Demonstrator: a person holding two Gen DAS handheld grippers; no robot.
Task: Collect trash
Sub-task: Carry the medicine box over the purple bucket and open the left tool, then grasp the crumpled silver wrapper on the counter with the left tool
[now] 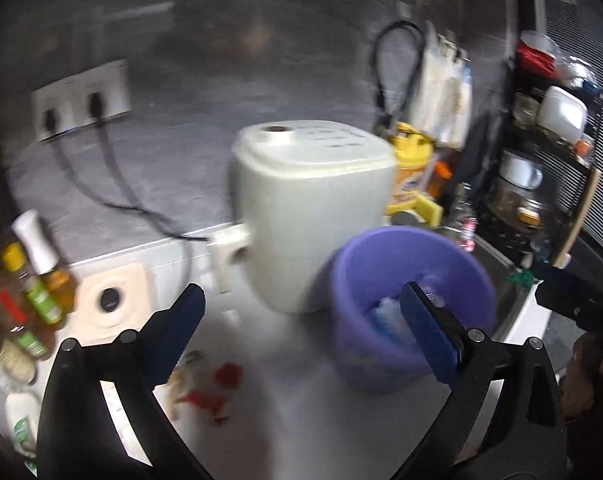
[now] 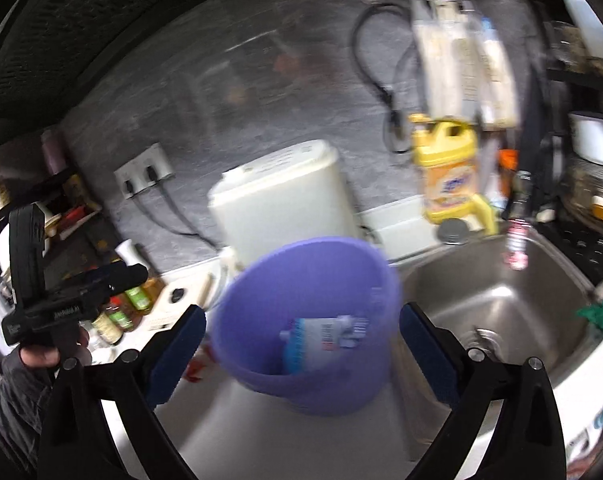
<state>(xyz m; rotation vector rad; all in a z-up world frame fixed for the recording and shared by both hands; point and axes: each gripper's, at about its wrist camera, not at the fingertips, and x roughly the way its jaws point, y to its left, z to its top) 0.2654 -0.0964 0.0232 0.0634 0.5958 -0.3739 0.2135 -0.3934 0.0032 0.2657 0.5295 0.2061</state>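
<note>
Right wrist view: a round purple plastic bin (image 2: 305, 320) holding a crumpled printed wrapper (image 2: 321, 340), text unreadable, is framed by spread right gripper (image 2: 301, 354) fingers; left gripper (image 1: 301, 336) fingers are likewise parted.

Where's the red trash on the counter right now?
In the left wrist view, the red scraps lie on the white counter, just left of the purple bucket and in front of the white appliance, near the left claw.
</note>
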